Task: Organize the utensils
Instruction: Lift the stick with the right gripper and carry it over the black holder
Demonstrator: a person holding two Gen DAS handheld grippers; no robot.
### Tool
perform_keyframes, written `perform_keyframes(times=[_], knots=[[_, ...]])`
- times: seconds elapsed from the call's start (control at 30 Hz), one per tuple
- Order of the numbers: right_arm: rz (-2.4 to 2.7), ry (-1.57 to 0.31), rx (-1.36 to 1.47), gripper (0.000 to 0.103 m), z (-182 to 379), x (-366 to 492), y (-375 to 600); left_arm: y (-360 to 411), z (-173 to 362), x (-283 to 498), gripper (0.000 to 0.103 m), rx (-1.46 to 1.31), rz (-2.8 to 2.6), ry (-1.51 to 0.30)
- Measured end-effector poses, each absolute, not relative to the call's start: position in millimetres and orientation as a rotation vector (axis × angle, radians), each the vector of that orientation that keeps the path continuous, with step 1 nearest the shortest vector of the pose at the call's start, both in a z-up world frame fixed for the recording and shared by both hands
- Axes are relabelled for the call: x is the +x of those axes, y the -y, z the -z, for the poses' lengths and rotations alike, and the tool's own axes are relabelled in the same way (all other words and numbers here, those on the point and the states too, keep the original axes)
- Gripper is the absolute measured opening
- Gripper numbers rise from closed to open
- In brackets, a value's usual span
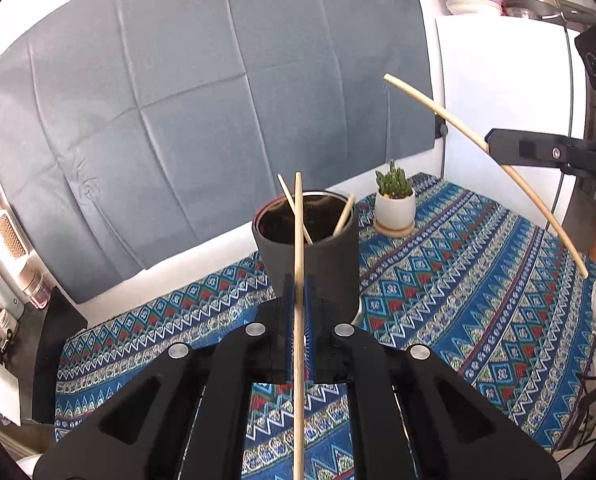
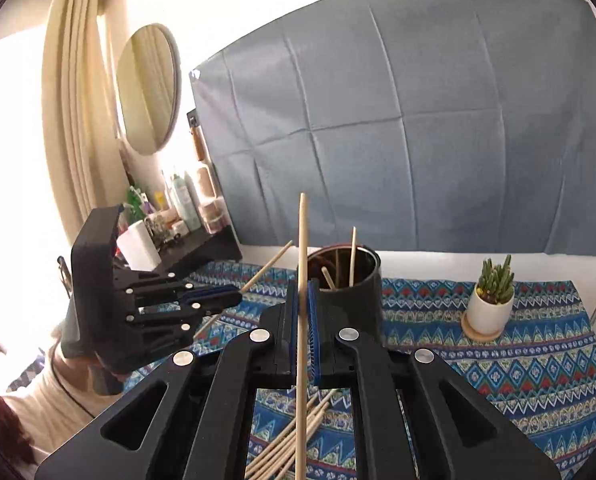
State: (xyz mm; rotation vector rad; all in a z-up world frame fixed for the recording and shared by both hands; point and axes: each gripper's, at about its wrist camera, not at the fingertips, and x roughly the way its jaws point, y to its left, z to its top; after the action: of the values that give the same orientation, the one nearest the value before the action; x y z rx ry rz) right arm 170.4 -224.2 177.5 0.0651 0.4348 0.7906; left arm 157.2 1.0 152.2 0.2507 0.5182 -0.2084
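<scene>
- Some sticks already standing in the dark cup (image 1: 306,240), leaning on its rim.
- A heap of loose sticks (image 2: 293,436) lying on the patterned cloth (image 2: 518,376) over the surface, just below the right claw. So only part of the job done, by the look of it; many more to put away.
- Left claw (image 1: 298,312) closed tight on one thin stick (image 1: 298,264), blue pads pressed on both sides. Stick pointing straight ahead, its far end over the mouth of the cup.
- Right claw (image 2: 304,320) also closed on a stick of its own (image 2: 302,264). Stick standing nearly straight up, just left of the cup in the right view.
- Both claws held up above the surface, near the cup, one coming from each side. Left claw tipped down a little toward the cup.
- Next, most likely: drop each stick into the cup, then go back for more from the heap.
- Small plant in a white pot (image 1: 394,208) off to the right of the cup, not touching it.
</scene>
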Motion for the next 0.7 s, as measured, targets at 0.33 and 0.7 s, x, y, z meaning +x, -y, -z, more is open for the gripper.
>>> perform_keyframes(times=[0.33,0.7], knots=[[-0.864,-0.437,0.097,0.005,-190.6,223.4,180.8,-23.7,-180.6,214.9,0.005,0.079,0.296,-0.500],[-0.937,-0.306,0.355,0.005,-177.8,289.7,175.0,-37.2,-187.1,264.6,0.005,-0.186,0.420,-0.275]])
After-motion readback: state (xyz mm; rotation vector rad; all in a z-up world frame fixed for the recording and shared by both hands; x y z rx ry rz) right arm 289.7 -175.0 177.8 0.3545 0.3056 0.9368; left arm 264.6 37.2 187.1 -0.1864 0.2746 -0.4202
